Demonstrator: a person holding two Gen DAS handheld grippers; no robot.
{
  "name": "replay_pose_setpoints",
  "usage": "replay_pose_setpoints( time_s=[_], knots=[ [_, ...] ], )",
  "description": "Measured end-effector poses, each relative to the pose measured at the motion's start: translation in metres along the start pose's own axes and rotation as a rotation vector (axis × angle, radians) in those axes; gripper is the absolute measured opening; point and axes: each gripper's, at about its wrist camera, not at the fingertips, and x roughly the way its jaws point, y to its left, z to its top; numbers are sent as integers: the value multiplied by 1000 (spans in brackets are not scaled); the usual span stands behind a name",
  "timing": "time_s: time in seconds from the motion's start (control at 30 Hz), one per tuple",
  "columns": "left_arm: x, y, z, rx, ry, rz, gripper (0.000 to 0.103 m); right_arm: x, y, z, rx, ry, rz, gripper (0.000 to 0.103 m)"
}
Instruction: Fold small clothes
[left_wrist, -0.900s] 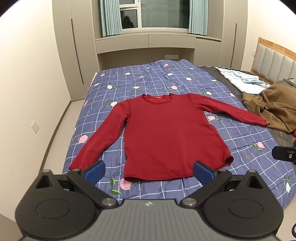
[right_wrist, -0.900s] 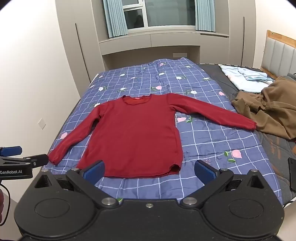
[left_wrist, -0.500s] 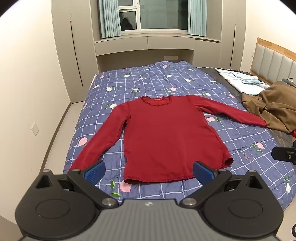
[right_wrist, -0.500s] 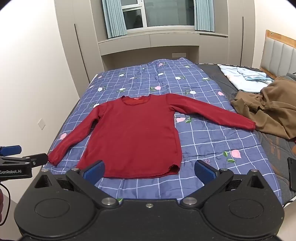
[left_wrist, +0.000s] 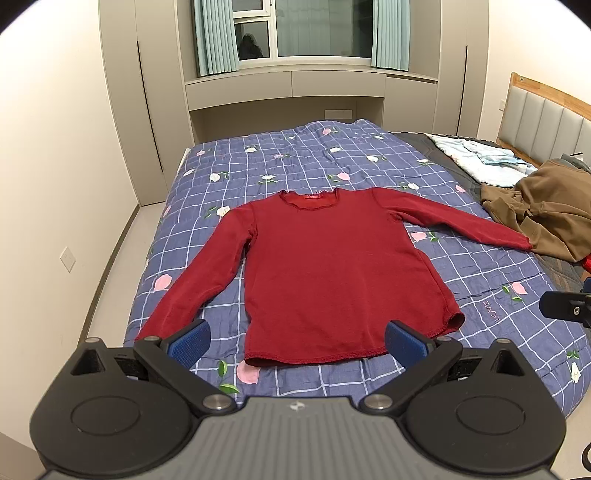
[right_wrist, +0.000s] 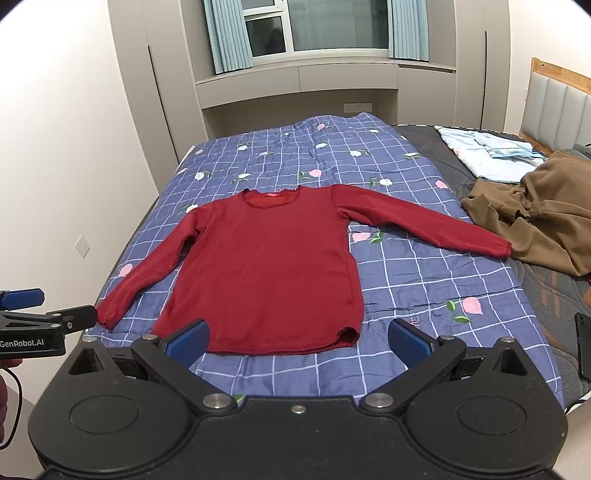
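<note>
A dark red long-sleeved top lies flat, front up, on the blue checked quilt, neck towards the window, both sleeves spread out. It also shows in the right wrist view. My left gripper is open and empty, held above the bed's near edge in front of the hem. My right gripper is open and empty, to the right of it, in front of the hem's right corner. The left gripper's tip shows in the right wrist view beside the left cuff.
A crumpled brown garment lies at the right, touching the right cuff. Light blue folded clothes lie behind it by the headboard. A dark phone lies at the bed's right edge. Floor and wall are at the left.
Both grippers have pulled back and risen slightly, so the top sits a little farther away. Both stay open. The top has not moved.
</note>
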Motion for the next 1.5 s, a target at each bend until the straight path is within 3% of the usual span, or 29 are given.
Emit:
replay_pose_setpoints(
  time_s=[1.5],
  knots=[
    [33, -12, 8, 30, 91, -32, 102, 23, -14, 5, 29, 81, 2, 103]
  ],
)
